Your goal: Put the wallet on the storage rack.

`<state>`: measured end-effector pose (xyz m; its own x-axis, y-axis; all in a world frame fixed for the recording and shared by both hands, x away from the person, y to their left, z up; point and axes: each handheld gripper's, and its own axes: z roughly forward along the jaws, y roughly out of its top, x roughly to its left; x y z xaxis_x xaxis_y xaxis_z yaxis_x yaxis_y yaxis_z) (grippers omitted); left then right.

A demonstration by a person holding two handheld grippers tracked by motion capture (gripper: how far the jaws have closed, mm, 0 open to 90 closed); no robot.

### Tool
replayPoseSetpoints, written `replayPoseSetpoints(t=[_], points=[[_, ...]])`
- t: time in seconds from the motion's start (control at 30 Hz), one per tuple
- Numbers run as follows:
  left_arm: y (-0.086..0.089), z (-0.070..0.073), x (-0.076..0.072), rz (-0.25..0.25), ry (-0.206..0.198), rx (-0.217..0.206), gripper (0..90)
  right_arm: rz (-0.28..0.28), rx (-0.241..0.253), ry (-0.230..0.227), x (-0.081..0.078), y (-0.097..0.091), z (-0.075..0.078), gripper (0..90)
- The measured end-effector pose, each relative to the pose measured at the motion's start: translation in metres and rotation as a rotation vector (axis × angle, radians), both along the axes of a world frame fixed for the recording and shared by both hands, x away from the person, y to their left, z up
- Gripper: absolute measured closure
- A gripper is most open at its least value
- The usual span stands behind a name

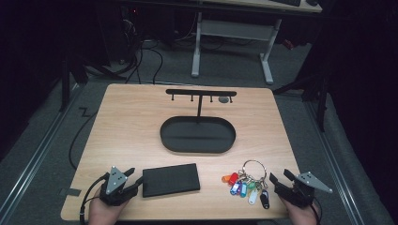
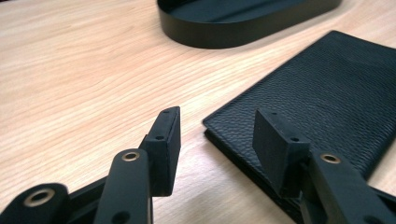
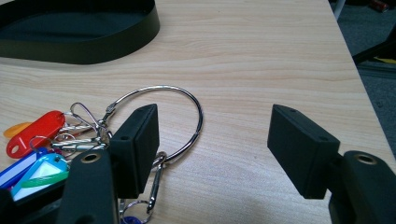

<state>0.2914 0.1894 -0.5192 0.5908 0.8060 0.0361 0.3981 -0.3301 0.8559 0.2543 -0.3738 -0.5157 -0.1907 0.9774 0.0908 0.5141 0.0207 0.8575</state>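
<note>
The wooden worktop [image 1: 141, 122] carries a black oval tray [image 1: 197, 135] with a hook stand at its middle. Near the front edge a black leather wallet [image 1: 171, 179] lies flat; it looks light, stiff and grainy, best pinched at its left corner. To its right lies a key ring [image 1: 248, 182] with coloured tags, loose and jangly, best taken by the steel loop. The left gripper [image 1: 134, 179] rests low beside the wallet, fingers apart; the right gripper [image 1: 279, 178] rests just right of the ring, fingers apart and empty.

Worktop [image 1: 131, 122]: pale wood-grain, smooth. Wallet [image 2: 327, 84]: black pebbled leather look, matt. Tray [image 3: 93, 42]: black, satin. Key ring [image 3: 187, 116]: shiny metal; tags [image 3: 32, 133]: glossy coloured plastic.
</note>
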Motion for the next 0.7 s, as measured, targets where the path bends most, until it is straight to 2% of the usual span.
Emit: replayPoseSetpoints(t=[0.17,0.27,0.5,0.7], points=[[0.000,0.001,0.000,0.008,-0.006,0.013,52.3,0.007,0.003,-0.005,0.001,-0.001,-0.002,34.3],[0.001,-0.001,0.003,0.016,0.003,0.007,53.2,0.014,0.001,-0.017,0.002,-0.002,-0.002,34.5],[0.004,-0.001,0.002,0.037,0.012,0.007,55.9,0.014,0.010,-0.013,0.003,-0.005,-0.003,35.0],[0.013,-0.004,0.005,0.069,0.050,-0.010,63.1,0.029,0.006,-0.010,0.006,-0.002,-0.004,35.3]])
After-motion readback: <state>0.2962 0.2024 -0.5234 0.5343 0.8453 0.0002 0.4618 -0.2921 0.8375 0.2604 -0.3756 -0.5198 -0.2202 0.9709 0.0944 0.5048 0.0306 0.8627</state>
